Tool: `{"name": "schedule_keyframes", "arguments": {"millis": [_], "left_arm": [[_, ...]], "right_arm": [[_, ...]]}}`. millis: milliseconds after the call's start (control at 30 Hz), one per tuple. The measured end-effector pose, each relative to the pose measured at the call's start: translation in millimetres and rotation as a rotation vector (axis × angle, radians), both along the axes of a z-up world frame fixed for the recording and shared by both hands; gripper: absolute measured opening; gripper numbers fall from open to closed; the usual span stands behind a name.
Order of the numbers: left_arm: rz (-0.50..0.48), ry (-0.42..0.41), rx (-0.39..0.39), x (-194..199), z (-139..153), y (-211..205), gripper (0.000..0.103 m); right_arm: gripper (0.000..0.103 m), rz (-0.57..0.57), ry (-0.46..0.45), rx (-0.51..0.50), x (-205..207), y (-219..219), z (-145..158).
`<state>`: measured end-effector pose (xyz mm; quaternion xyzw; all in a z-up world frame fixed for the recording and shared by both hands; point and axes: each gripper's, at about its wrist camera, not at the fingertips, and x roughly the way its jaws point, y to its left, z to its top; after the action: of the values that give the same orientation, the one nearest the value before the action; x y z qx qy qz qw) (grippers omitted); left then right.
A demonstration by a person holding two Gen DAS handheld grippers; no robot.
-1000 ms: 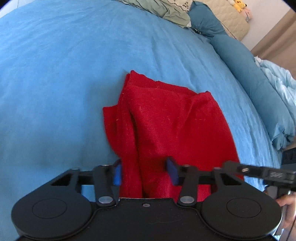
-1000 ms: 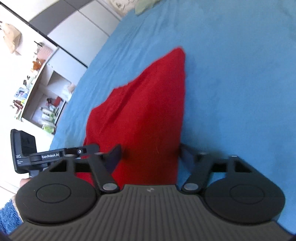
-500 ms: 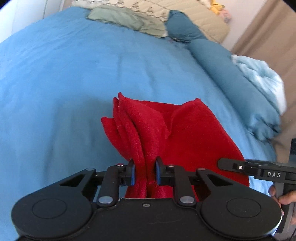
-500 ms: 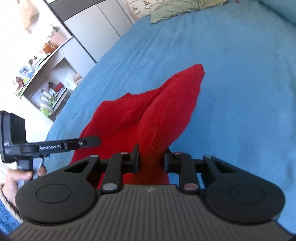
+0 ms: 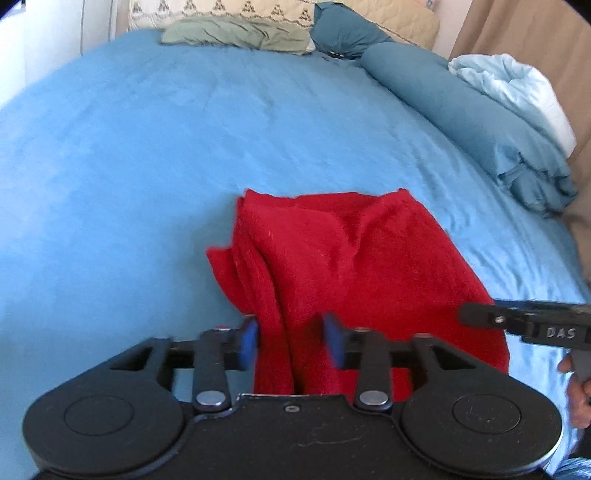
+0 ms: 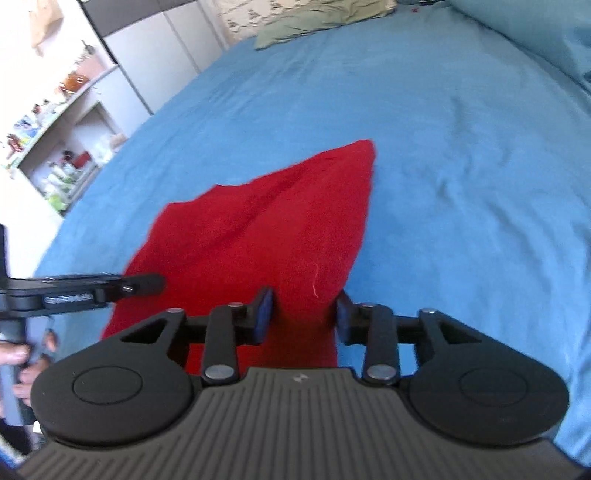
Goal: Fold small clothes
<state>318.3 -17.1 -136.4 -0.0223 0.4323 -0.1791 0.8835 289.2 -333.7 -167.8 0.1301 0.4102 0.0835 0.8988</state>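
A small red knit garment (image 5: 351,266) lies partly folded on the blue bed cover (image 5: 147,147). My left gripper (image 5: 291,343) is at its near left edge, jaws apart, with the cloth lying loose between the blue pads (image 5: 249,343). In the right wrist view the red garment (image 6: 269,229) runs to a point far ahead. My right gripper (image 6: 303,314) is at its near right edge, jaws apart around the cloth. Each gripper's tip shows in the other's view: the right gripper (image 5: 517,319) and the left gripper (image 6: 110,286).
Pillows and a green cloth (image 5: 236,33) lie at the head of the bed. A teal bolster (image 5: 461,110) and a pale blue duvet (image 5: 517,88) run along the right side. Shelves with small items (image 6: 62,147) stand beyond the bed's left side.
Both grippers closed on the garment's near edge half a second ago and have now opened again. The cloth has dropped lower and flatter on the bed.
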Motion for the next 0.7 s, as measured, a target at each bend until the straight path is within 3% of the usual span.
{"name": "schedule_keyframes", "arguments": {"millis": [33, 67, 167, 400, 467, 533, 700], "left_arm": [[0.007, -0.016, 0.017, -6, 3, 4, 0.072], [0.014, -0.035, 0.036, -11, 8, 8, 0.08], [0.035, -0.105, 0.075, -25, 29, 11, 0.084], [0.136, -0.265, 0.127, -85, 118, 33, 0.091], [0.164, -0.303, 0.128, -111, 148, 39, 0.101], [0.193, -0.323, 0.139, -136, 170, 42, 0.103], [0.236, -0.351, 0.189, -200, 194, 42, 0.103]], "right_arm": [[0.075, -0.016, -0.011, -0.027, -6, -1, 4], [0.09, -0.029, -0.029, -0.049, -12, -2, 9], [0.102, -0.056, -0.079, -0.073, -33, -6, 32], [0.102, -0.089, -0.151, -0.147, -86, 10, 117], [0.103, -0.088, -0.188, -0.181, -109, 19, 148], [0.103, -0.089, -0.205, -0.209, -131, 26, 173], [0.103, -0.117, -0.234, -0.273, -193, 50, 212]]}}
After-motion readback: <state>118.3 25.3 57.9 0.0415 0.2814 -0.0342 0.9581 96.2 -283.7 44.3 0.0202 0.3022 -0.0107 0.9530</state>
